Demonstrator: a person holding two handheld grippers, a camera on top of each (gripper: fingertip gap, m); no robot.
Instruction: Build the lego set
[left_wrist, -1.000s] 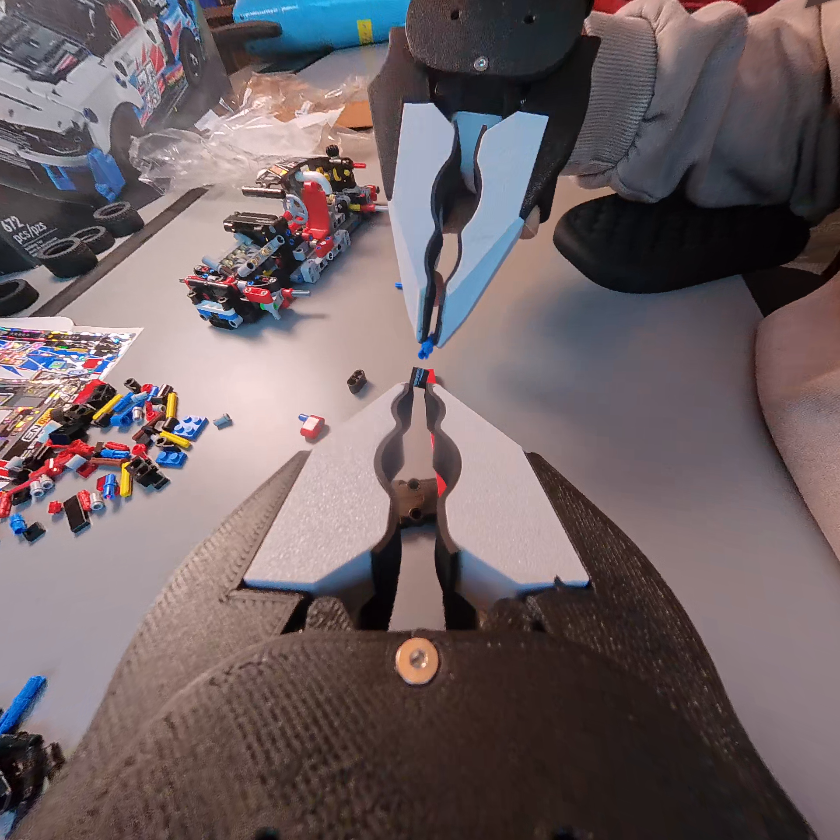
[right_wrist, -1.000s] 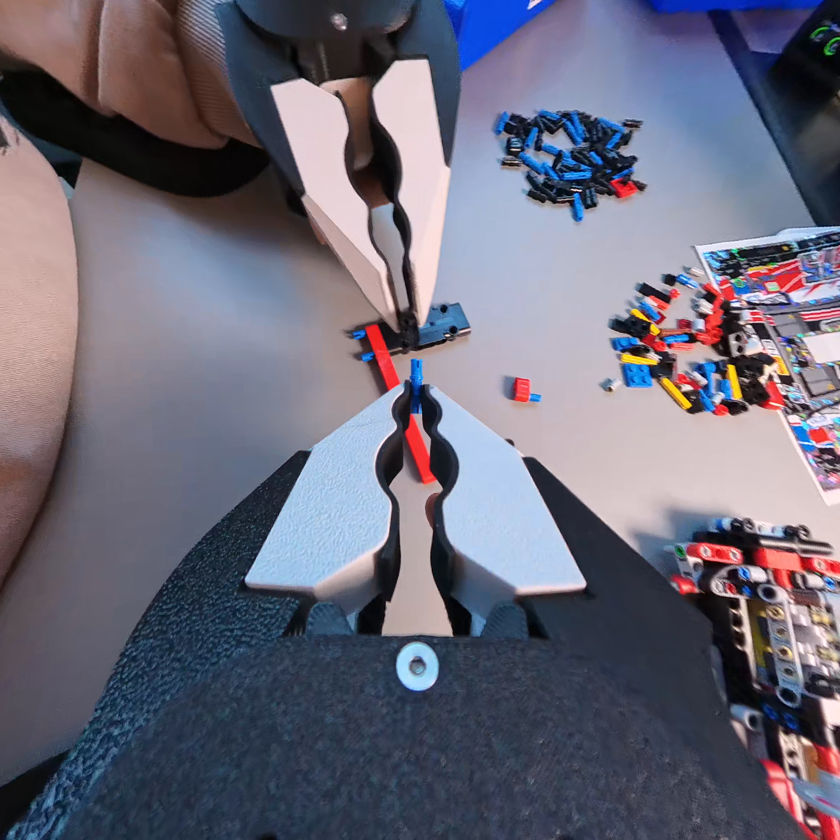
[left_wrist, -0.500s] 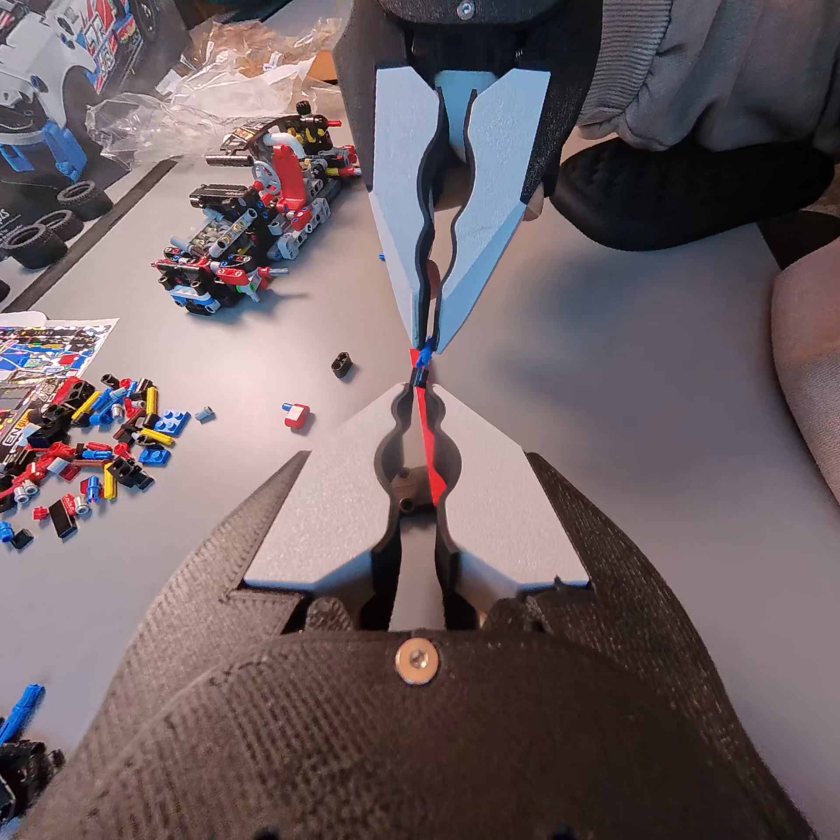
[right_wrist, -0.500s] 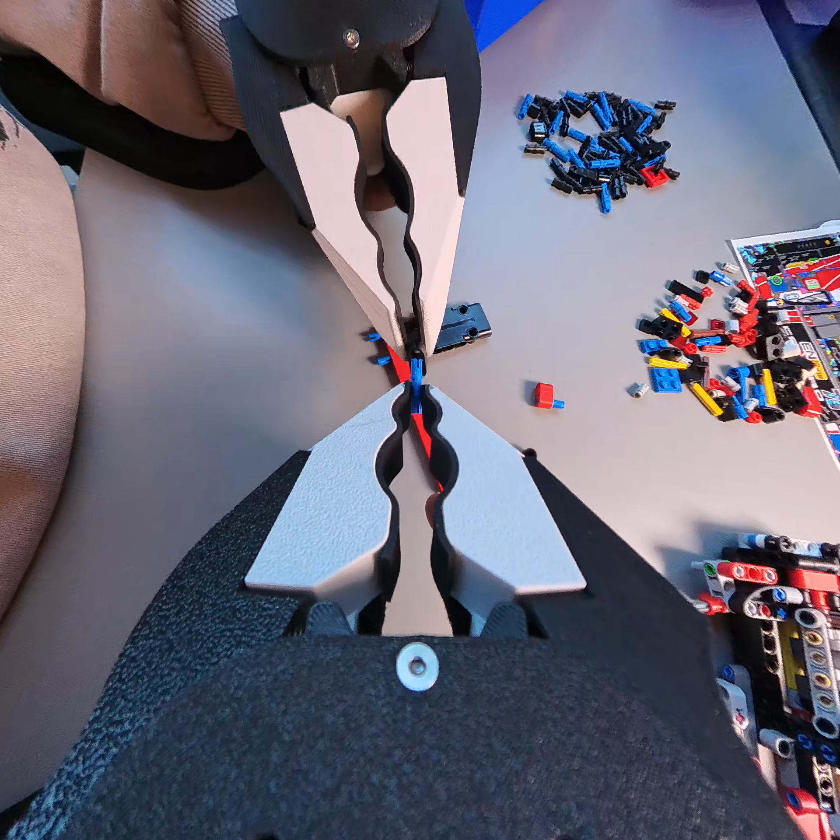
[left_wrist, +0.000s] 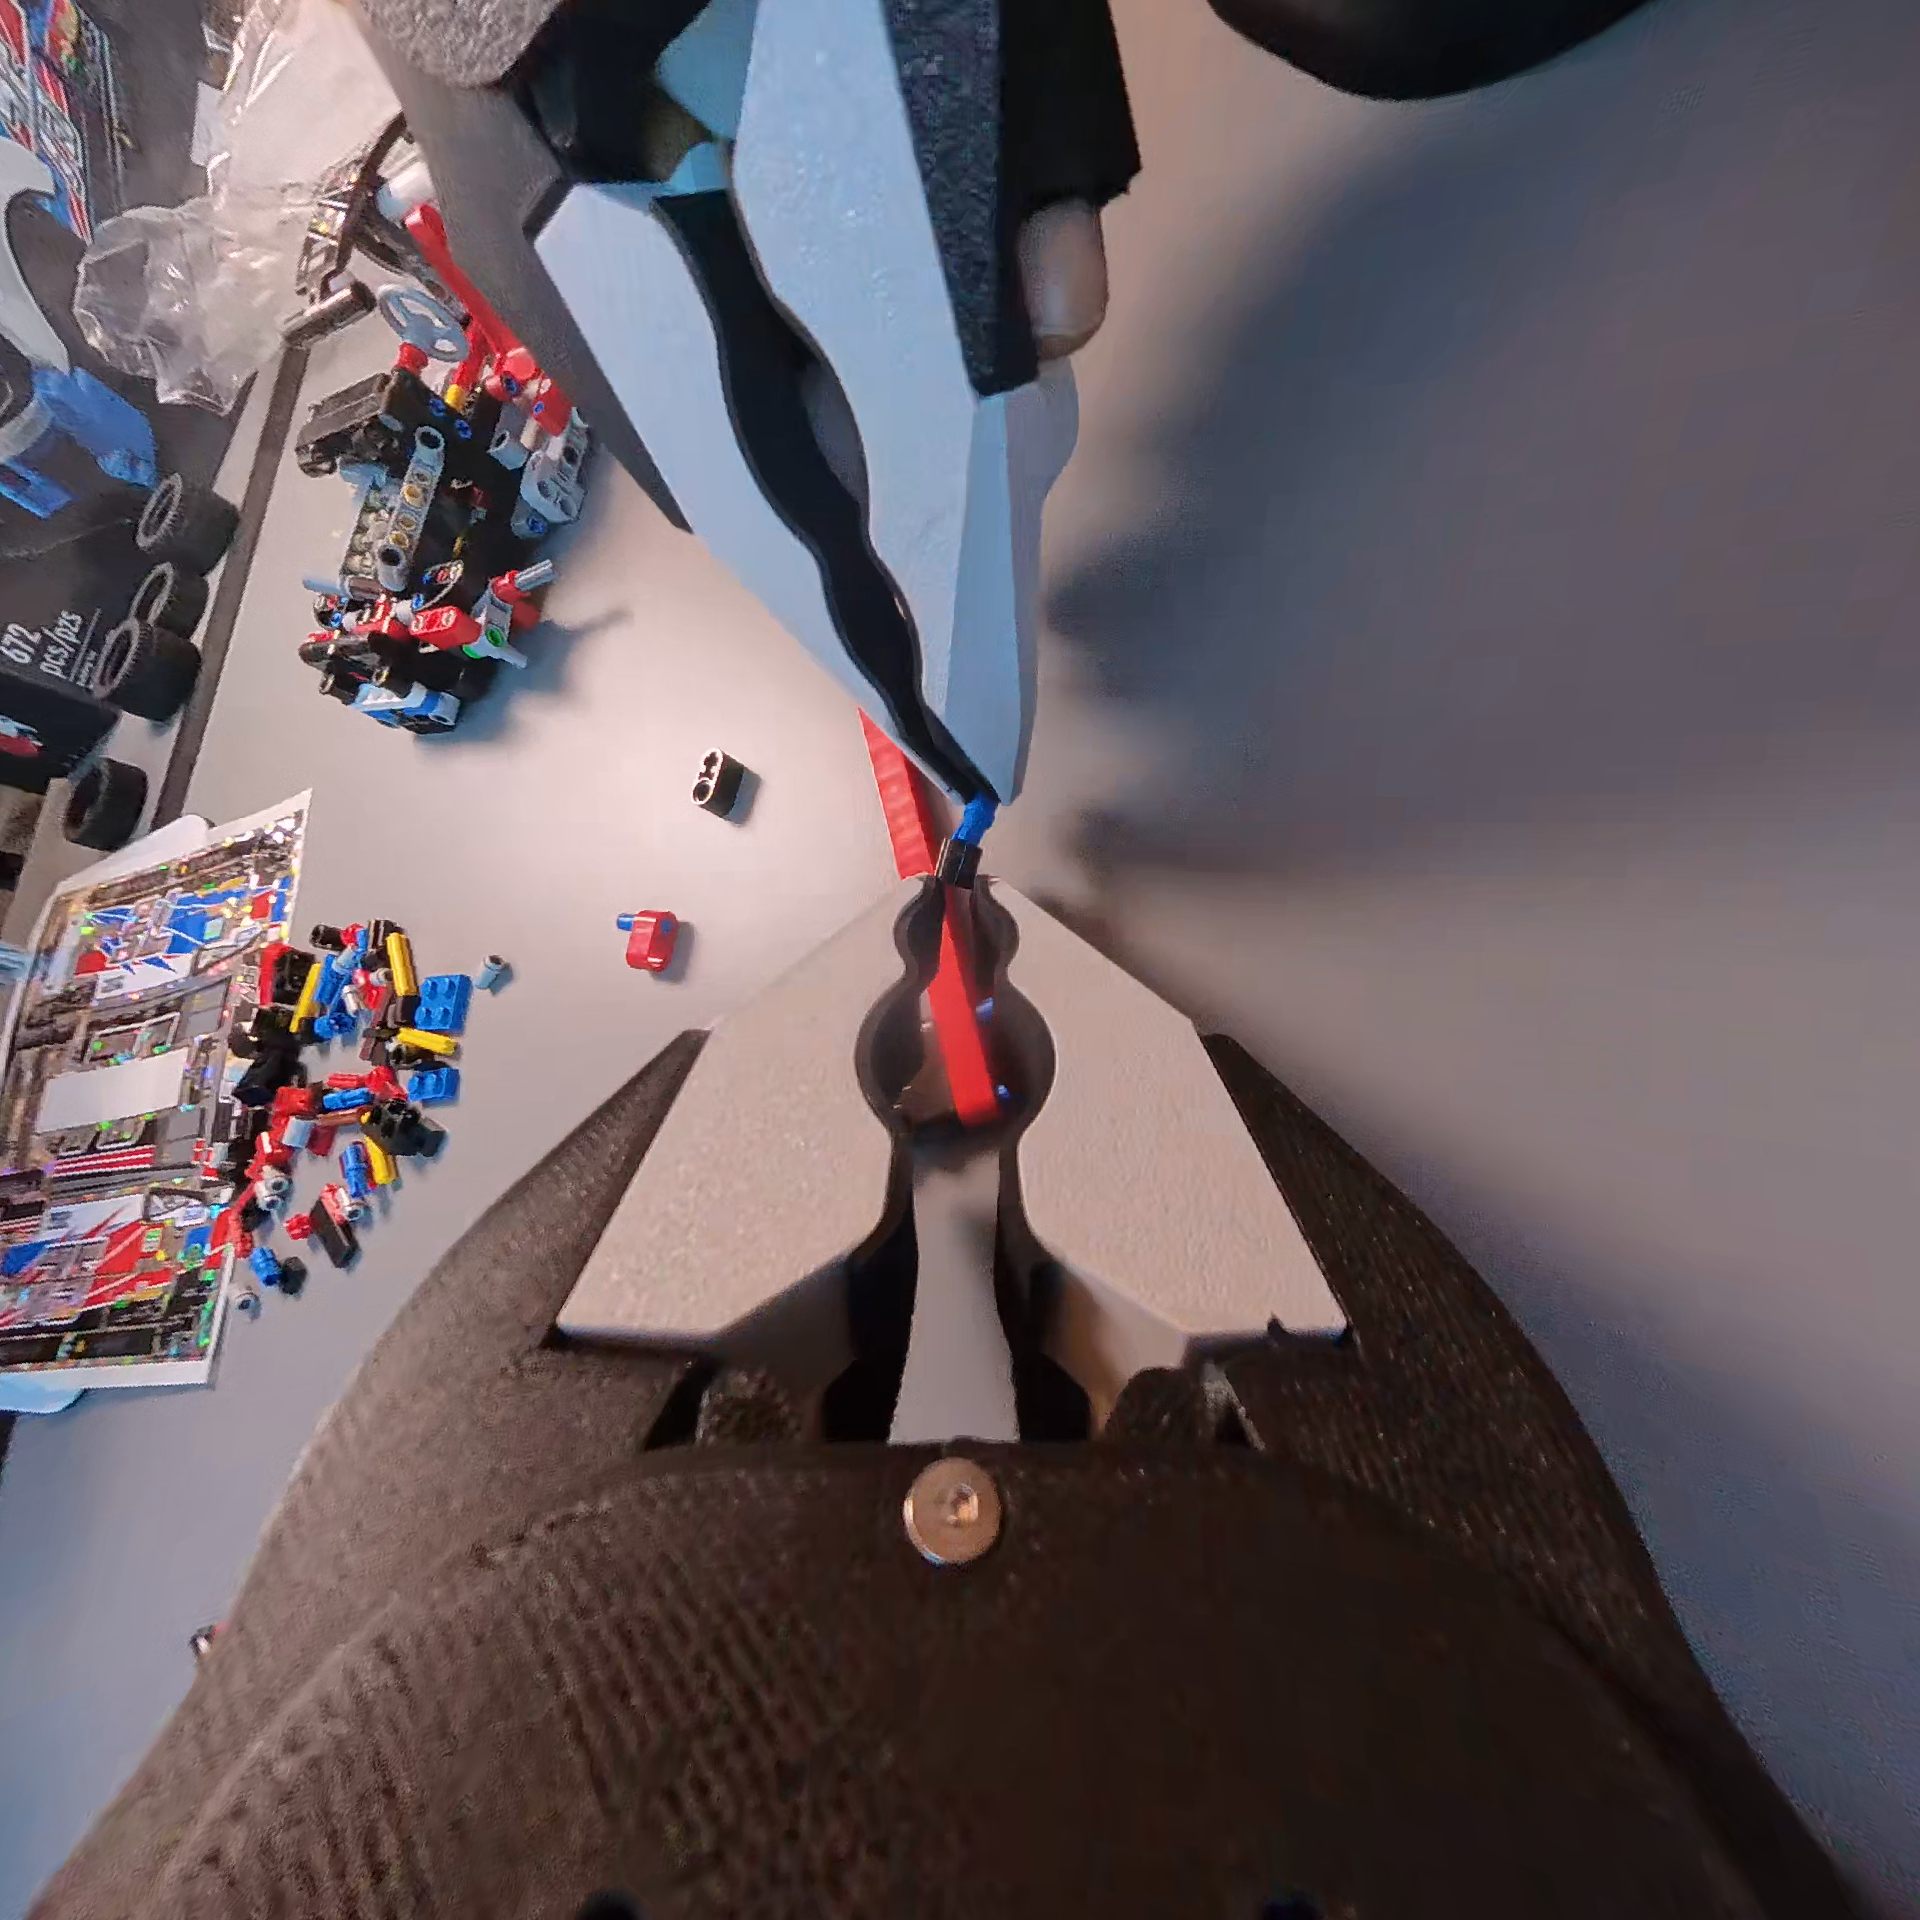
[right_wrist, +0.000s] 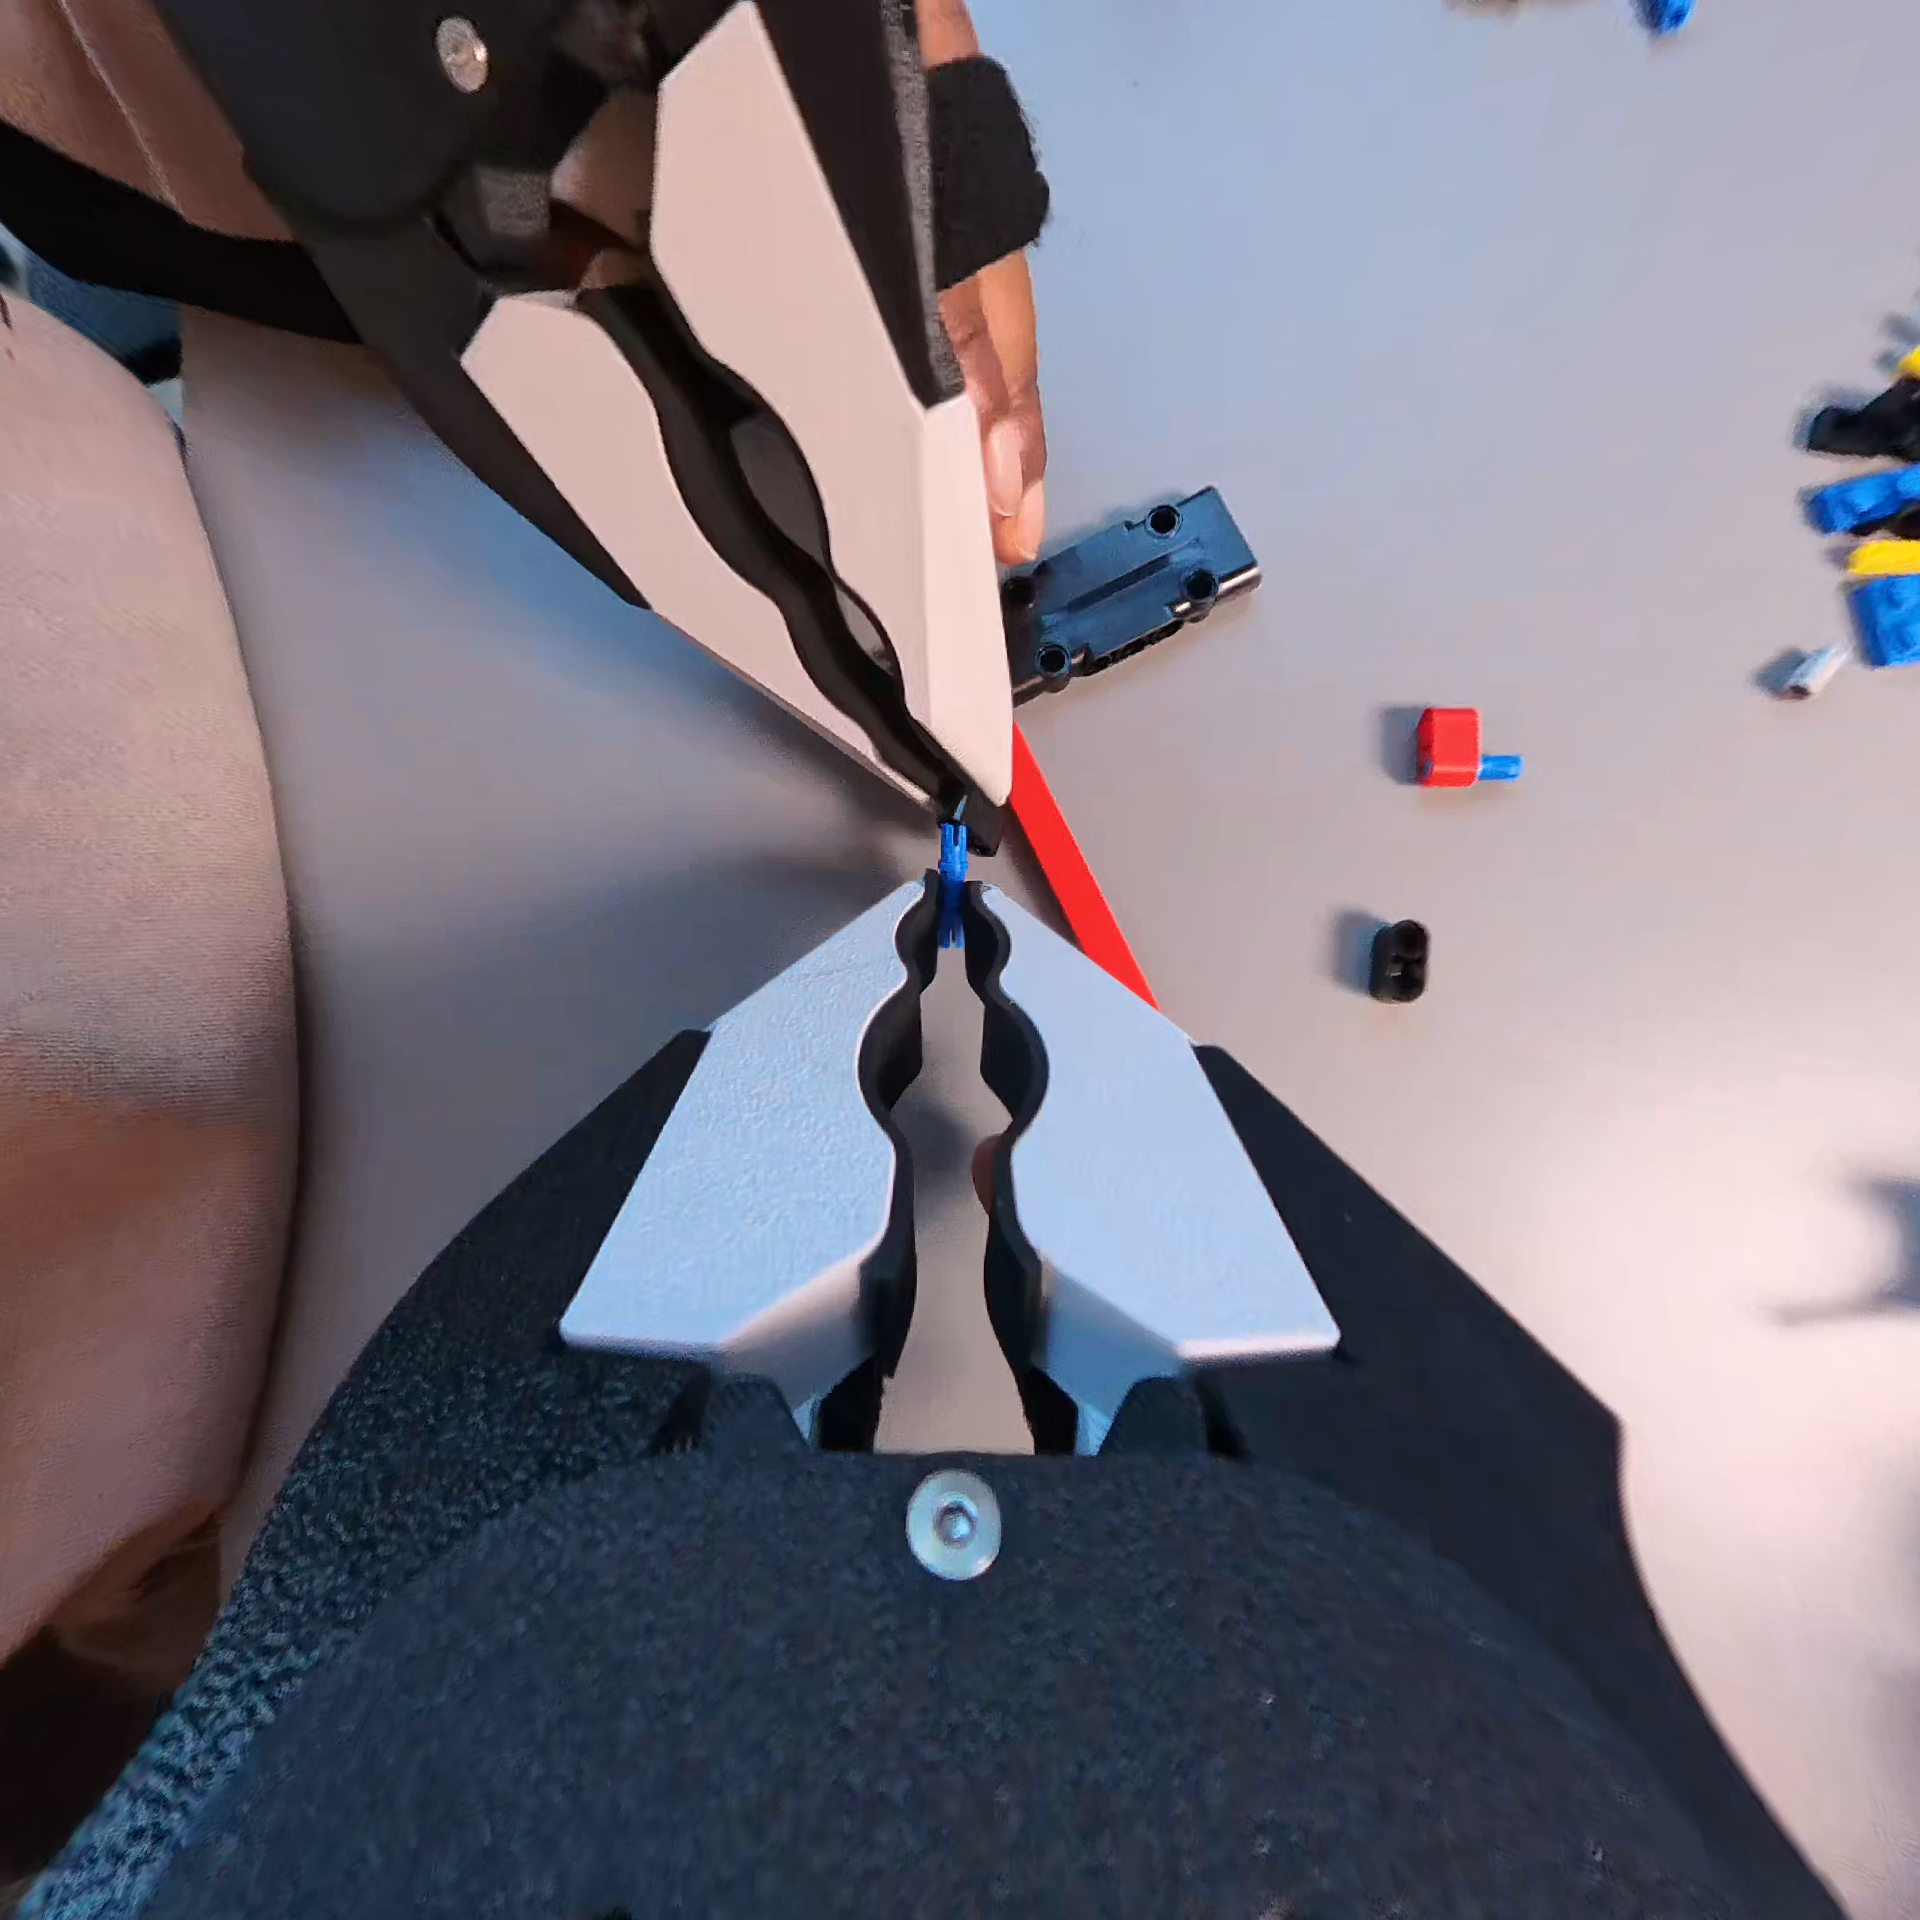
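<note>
1. Blue pin (right_wrist: 950, 854), red beam (left_wrist: 961, 1023)
2. Grey fingers (left_wrist: 790, 1122) in a black woven-textured shell (left_wrist: 935, 1714)
3. Plain grey table (left_wrist: 1507, 727)
4. Loose bricks (left_wrist: 353, 1070) in red, blue, yellow, black
5. Glittery multicoloured sticker sheet (left_wrist: 114, 1101)

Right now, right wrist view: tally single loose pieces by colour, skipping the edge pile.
Black: 2, flat black holed plastic panel, small black two-hole plastic connector
Red: 1, small red plastic block with blue pin
Grey: 1, small grey plastic stub
Total: 4
</note>
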